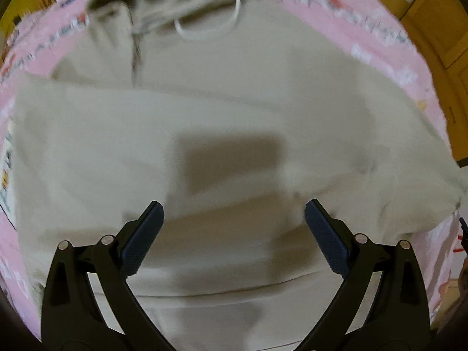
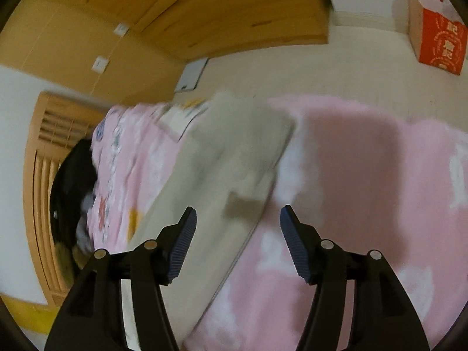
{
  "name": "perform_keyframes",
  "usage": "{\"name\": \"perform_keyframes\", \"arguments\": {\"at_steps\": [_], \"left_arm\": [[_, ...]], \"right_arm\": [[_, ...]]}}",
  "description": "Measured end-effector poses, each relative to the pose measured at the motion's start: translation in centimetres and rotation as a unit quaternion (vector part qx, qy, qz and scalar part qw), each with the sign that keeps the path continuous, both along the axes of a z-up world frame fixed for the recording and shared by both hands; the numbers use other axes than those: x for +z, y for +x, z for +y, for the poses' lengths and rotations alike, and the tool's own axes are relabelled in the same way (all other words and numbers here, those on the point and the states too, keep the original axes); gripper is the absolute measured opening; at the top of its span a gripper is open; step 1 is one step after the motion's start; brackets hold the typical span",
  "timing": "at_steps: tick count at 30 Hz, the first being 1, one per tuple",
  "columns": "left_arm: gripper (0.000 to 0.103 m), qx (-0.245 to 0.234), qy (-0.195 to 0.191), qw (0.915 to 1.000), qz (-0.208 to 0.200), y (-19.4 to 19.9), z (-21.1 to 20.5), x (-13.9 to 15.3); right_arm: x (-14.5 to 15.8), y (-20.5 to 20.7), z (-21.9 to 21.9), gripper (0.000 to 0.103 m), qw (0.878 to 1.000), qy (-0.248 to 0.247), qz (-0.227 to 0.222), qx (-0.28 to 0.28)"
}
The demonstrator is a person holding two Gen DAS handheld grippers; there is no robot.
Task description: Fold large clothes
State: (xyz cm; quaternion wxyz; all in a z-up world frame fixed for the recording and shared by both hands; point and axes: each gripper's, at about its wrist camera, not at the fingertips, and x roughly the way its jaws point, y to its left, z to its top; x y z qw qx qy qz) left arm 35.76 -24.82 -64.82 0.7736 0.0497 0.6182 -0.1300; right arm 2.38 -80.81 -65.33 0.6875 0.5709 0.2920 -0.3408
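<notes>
Both claws stood wide apart, holding nothing. Left claw (image 1: pixel 234 207) hung over the beige hoodie (image 1: pixel 222 111), which lay spread on the pink blanket (image 1: pixel 351 29). Right claw (image 2: pixel 237 215) hung over the hoodie's edge (image 2: pixel 234 146) and blanket (image 2: pixel 365 190); contact unclear.

Your hoodie (image 1: pixel 234 111) is motion-blurred; its hem runs off the lower edge. Print on the pink blanket (image 1: pixel 351 20) is unreadable. Red bag (image 2: pixel 435 35) is cut off at right.
</notes>
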Motion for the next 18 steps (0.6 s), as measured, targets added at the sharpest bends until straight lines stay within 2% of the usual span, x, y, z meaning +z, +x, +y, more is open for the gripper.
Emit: {"name": "perform_keyframes", "arguments": {"at_steps": [2,4,7,9,10,12,14,15,16,18], "left_arm": [[0.095,0.005,0.008,0.9998,0.018,-0.3,-0.3,-1.7],[0.096,-0.001,0.022,0.9996,0.016,-0.8,-0.6,-2.5],[0.097,-0.017,0.033,0.9993,0.006,-1.3,-1.1,-2.8],[0.097,-0.027,0.033,0.9988,0.026,-1.0,-1.1,-3.0],[0.097,-0.03,0.031,0.9985,0.032,-0.8,-1.1,-3.0],[0.097,-0.042,0.036,0.9975,0.044,-0.8,-1.3,-3.2],[0.097,-0.057,0.045,0.9964,0.043,-1.0,-1.8,-3.4],[0.097,-0.06,0.046,0.9964,0.04,-1.0,-1.9,-3.4],[0.097,-0.057,0.043,0.9968,0.036,-1.0,-1.9,-3.4],[0.097,-0.056,0.039,0.9972,0.03,-1.2,-2.0,-3.5]], "right_arm": [[-2.0,-0.1,-1.8,0.062,1.0,0.029,-0.01,-0.004],[-3.3,0.3,-2.8,0.062,0.998,0.049,-0.026,-0.01],[-3.9,1.5,-3.6,0.06,0.999,0.035,-0.038,-0.014],[-4.2,3.3,-3.8,0.063,0.999,0.017,-0.027,-0.004],[-4.1,2.9,-4.3,0.067,1.0,0.012,-0.028,0.002],[-4.7,3.6,-4.8,0.068,1.0,0.015,-0.016,0.004],[-4.4,3.4,-4.7,0.058,1.0,0.008,-0.023,-0.008],[-4.1,3.7,-4.8,0.041,1.0,-0.004,-0.022,-0.003],[-3.8,4.0,-4.8,0.028,1.0,-0.011,-0.018,0.008],[-3.3,4.7,-4.6,0.021,0.999,-0.027,-0.006,0.039]]}}
